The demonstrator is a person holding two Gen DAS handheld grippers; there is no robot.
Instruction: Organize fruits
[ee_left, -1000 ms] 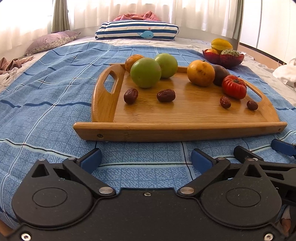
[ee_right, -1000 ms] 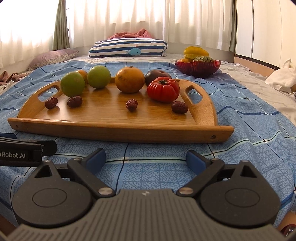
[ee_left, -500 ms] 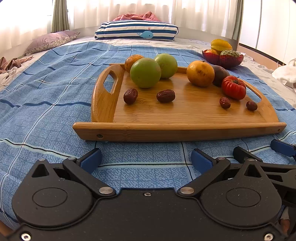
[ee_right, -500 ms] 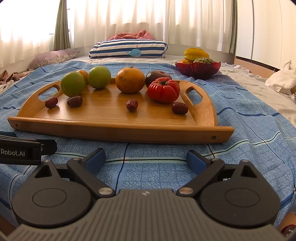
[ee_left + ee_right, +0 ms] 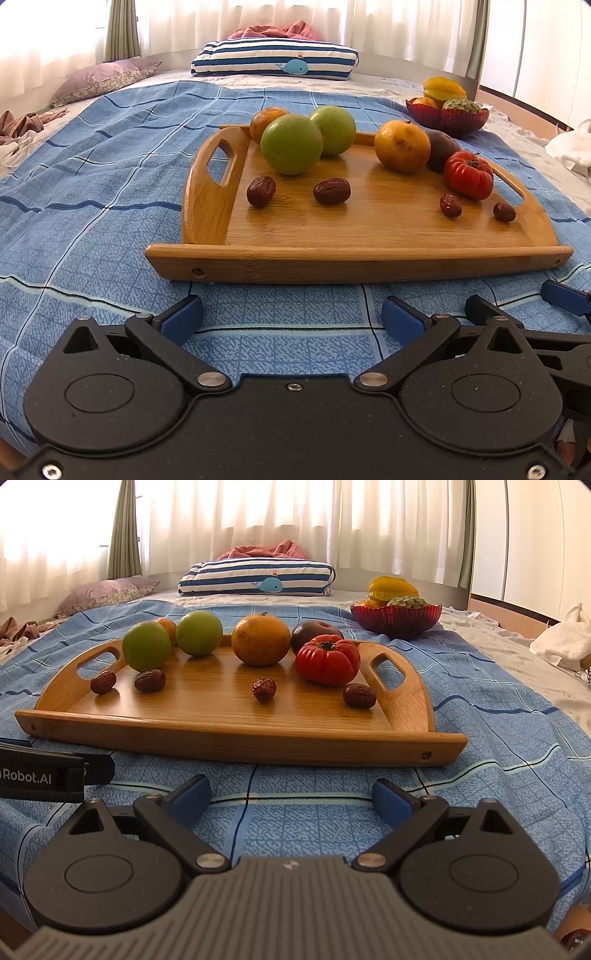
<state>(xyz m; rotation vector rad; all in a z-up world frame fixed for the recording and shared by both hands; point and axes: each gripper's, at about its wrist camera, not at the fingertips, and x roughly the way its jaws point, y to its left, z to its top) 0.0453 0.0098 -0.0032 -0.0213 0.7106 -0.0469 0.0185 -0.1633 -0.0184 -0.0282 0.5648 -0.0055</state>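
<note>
While both tools sit spread and empty, your right tool (image 5: 290, 797) is nearer the tomato (image 5: 327, 659), at twelve o'clock.

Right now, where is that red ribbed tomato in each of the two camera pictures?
Left wrist view: red tomato at the wooden tray's right end, before the handle.
Right wrist view: red tomato right of centre, beside that handle.
Shared landmark: the striped whale pillow behind.
</note>
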